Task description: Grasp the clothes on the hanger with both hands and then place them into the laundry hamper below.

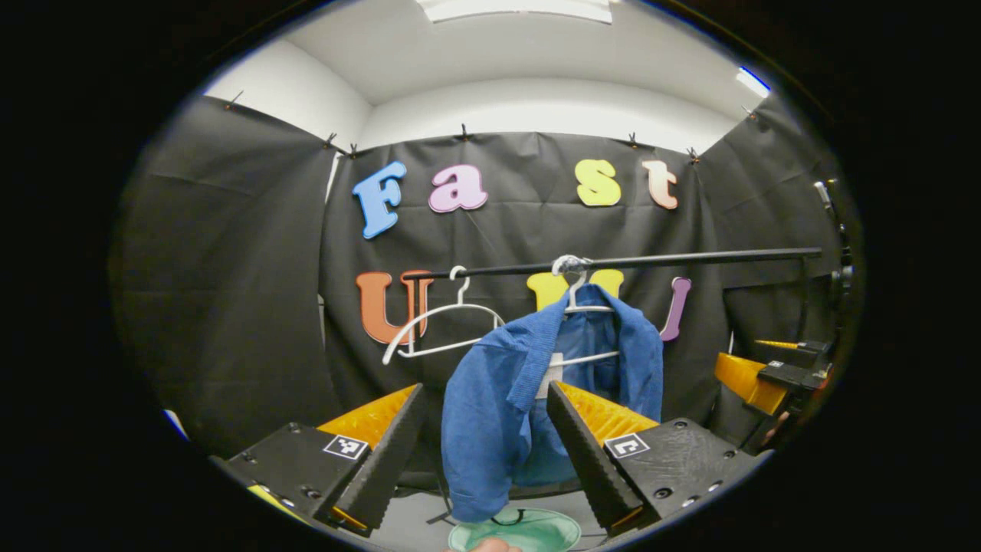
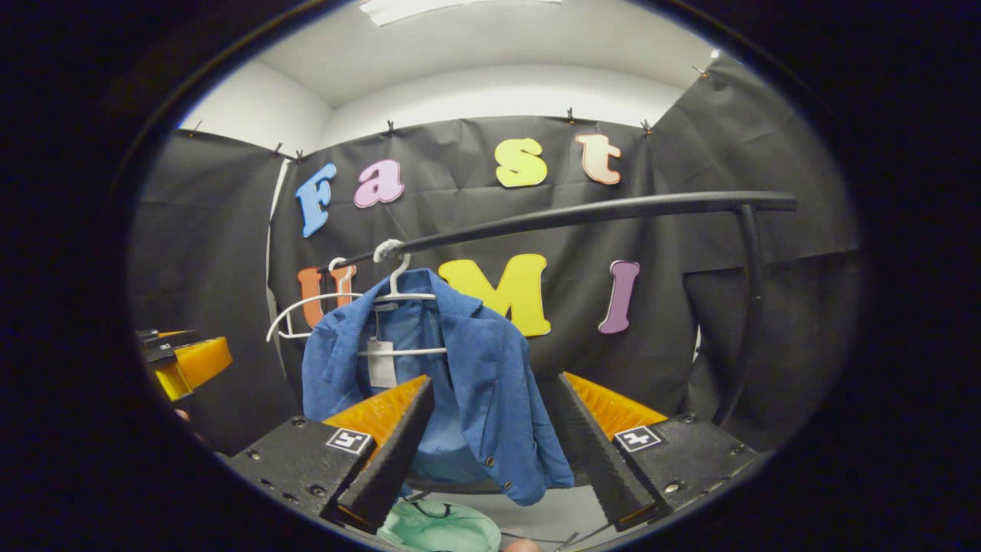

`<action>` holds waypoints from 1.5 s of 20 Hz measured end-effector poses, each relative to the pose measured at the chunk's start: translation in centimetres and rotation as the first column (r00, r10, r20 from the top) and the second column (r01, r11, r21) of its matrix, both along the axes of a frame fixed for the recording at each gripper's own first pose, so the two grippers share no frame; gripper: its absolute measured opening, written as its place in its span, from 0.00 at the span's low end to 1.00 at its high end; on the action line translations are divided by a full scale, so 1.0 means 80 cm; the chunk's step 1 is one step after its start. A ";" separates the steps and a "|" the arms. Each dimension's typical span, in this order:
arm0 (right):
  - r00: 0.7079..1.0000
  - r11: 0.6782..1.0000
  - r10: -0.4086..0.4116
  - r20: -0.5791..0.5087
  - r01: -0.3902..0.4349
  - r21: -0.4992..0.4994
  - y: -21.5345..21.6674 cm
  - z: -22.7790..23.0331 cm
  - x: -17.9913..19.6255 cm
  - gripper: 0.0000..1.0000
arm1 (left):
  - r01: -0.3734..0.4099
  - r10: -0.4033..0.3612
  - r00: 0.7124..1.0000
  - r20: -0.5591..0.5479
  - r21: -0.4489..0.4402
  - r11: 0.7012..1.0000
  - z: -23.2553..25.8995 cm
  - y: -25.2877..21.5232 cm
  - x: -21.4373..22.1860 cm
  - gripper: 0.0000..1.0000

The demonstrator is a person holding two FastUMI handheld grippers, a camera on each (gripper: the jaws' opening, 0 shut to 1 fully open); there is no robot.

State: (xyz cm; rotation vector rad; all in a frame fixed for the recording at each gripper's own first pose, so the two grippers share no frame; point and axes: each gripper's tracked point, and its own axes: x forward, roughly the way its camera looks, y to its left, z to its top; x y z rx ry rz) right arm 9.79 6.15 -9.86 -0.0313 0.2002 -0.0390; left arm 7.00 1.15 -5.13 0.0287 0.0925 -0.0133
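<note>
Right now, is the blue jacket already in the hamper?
No, the jacket hangs on its hanger from the rail.

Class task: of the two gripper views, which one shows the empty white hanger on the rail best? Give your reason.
The left gripper view: the empty hanger hangs clear of the blue jacket, so its hook and most of its outline show. In the right gripper view, the empty hanger sits behind the jacket, leaving only its left curve and hook.

A recording booth: black cloth walls (image 1: 230,268) pinned up, clothes rail (image 2: 582,213).
</note>
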 end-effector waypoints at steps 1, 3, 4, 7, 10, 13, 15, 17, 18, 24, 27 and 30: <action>1.000 1.000 -0.009 -0.002 0.009 -0.004 0.002 -0.003 0.010 1.00 | 0.019 -0.019 1.000 -0.001 -0.001 1.000 -0.005 -0.005 0.008 1.00; 1.000 1.000 -0.025 -0.001 0.025 -0.007 0.009 -0.010 0.031 0.99 | 0.045 -0.045 0.999 0.006 0.001 0.999 -0.016 -0.012 0.027 1.00; 0.999 0.999 -0.035 -0.008 0.034 -0.016 0.013 -0.017 0.043 1.00 | 0.037 -0.038 0.999 0.030 0.014 0.999 -0.020 -0.011 0.038 1.00; 0.998 0.998 -0.055 -0.036 0.054 -0.038 0.025 -0.042 0.074 0.99 | 0.078 -0.078 0.997 -0.010 0.010 0.997 -0.053 -0.025 0.077 1.00; 0.995 0.995 -0.082 -0.048 0.078 -0.067 0.029 -0.059 0.108 1.00 | 0.097 -0.097 0.993 -0.062 -0.001 0.995 -0.080 -0.035 0.114 1.00; 0.991 0.990 -0.114 -0.076 0.107 -0.092 0.025 -0.075 0.139 1.00 | 0.074 -0.075 0.990 -0.117 -0.012 0.997 -0.105 -0.035 0.144 0.96; 0.987 0.987 -0.138 -0.082 0.130 -0.094 0.021 -0.083 0.157 0.99 | 0.051 -0.055 0.988 -0.143 -0.031 0.998 -0.113 -0.036 0.161 0.92; 0.983 0.984 -0.164 -0.088 0.156 -0.090 0.016 -0.090 0.174 1.00 | 0.031 -0.036 0.988 -0.151 -0.035 0.999 -0.119 -0.030 0.177 1.00; 0.982 0.983 -0.168 -0.091 0.160 -0.086 0.016 -0.094 0.183 1.00 | 0.030 -0.035 0.988 -0.153 -0.034 0.999 -0.122 -0.030 0.185 0.92; 0.975 0.965 -0.209 -0.068 0.195 -0.174 0.011 -0.106 0.215 1.00 | 0.011 -0.011 0.986 -0.167 -0.001 1.000 -0.140 -0.034 0.219 0.96; 0.974 0.963 -0.212 -0.082 0.194 -0.186 0.007 -0.116 0.225 0.98 | 0.004 -0.003 0.985 -0.170 0.006 1.000 -0.146 -0.033 0.230 1.00; 0.970 0.971 -0.211 -0.117 0.195 -0.137 0.006 -0.130 0.226 0.85 | 0.017 -0.018 0.983 -0.184 -0.003 1.000 -0.155 -0.031 0.241 0.87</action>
